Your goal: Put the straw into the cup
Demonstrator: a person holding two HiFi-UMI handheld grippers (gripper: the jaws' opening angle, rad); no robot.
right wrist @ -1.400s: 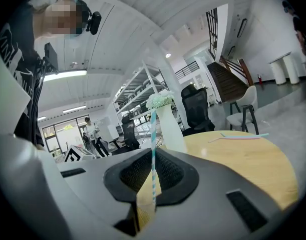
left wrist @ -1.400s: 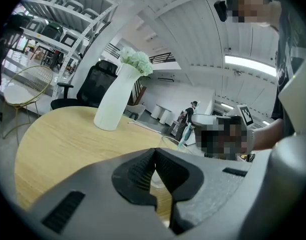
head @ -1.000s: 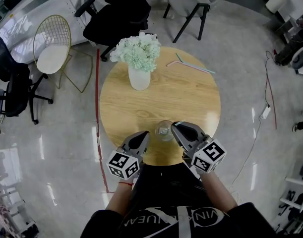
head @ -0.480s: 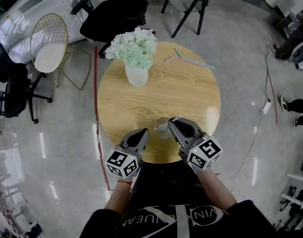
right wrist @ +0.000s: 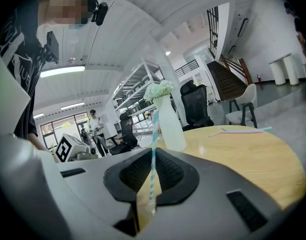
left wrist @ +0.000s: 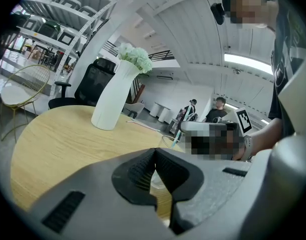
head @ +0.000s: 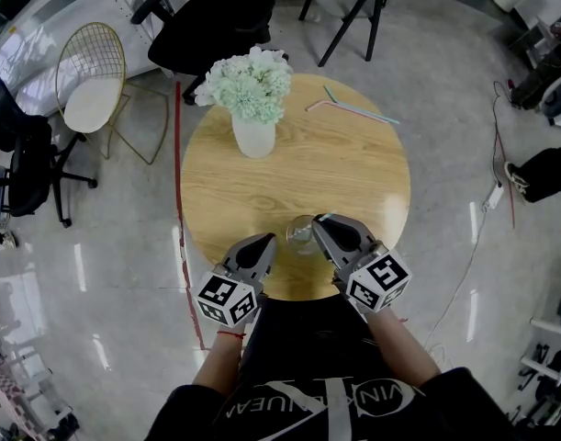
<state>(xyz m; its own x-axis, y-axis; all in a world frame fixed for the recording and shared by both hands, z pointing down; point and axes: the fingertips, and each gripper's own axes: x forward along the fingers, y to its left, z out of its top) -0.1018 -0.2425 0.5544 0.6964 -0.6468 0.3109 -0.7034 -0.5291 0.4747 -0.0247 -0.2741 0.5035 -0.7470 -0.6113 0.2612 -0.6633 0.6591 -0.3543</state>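
Note:
A clear glass cup (head: 301,234) stands near the front edge of the round wooden table (head: 353,173). My right gripper (head: 319,221) is just right of the cup's rim, shut on a blue-and-white striped straw (right wrist: 154,134) that stands upright between its pads. In the left gripper view the same straw (left wrist: 179,133) shows at the cup (left wrist: 167,140) rim; I cannot tell whether its end is inside. My left gripper (head: 266,240) rests left of the cup, its jaws shut with nothing in them (left wrist: 154,156).
A white vase (head: 253,136) of pale green flowers stands at the table's far left. Two more straws (head: 353,108) lie at the far right. Chairs ring the table's far side, and a red line (head: 179,200) runs along the floor at left.
The view has shifted a little. Both grippers stay beside the cup with the straw still held. A person's foot at the right edge has moved.

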